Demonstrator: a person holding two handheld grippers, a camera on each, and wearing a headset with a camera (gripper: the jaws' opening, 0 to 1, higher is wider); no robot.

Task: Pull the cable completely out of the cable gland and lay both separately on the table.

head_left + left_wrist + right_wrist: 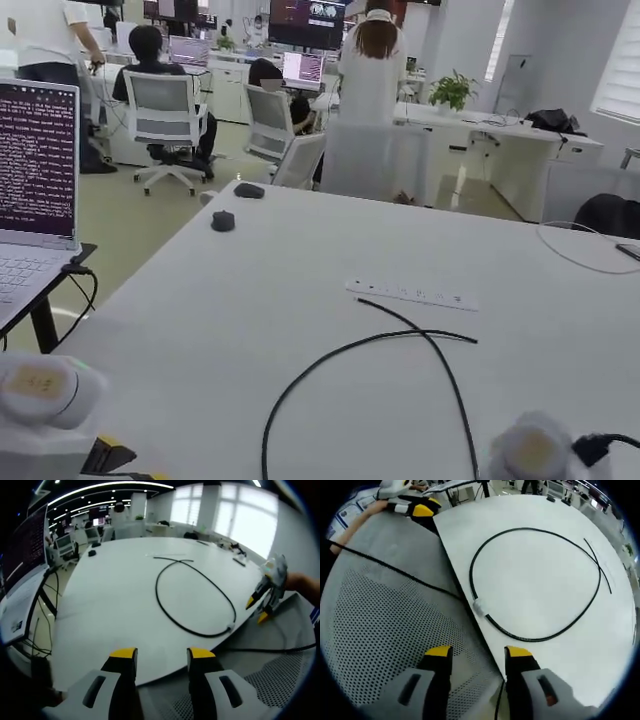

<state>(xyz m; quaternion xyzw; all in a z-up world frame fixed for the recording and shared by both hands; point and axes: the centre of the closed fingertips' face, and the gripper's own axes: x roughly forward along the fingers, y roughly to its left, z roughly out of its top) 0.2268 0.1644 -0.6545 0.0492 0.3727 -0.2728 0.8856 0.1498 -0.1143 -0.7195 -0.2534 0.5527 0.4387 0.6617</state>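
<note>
Black cable (520,528) lies in a loop on the white table (535,585), with the pale cable gland (480,606) threaded on it at the table's near edge. Left gripper (161,659) and right gripper (477,655) are near that edge, jaws parted, nothing held.

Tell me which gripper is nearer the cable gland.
Right. The right gripper is just off the table edge, pointing at the cable gland close ahead; the left gripper is farther off along the same edge.
</note>
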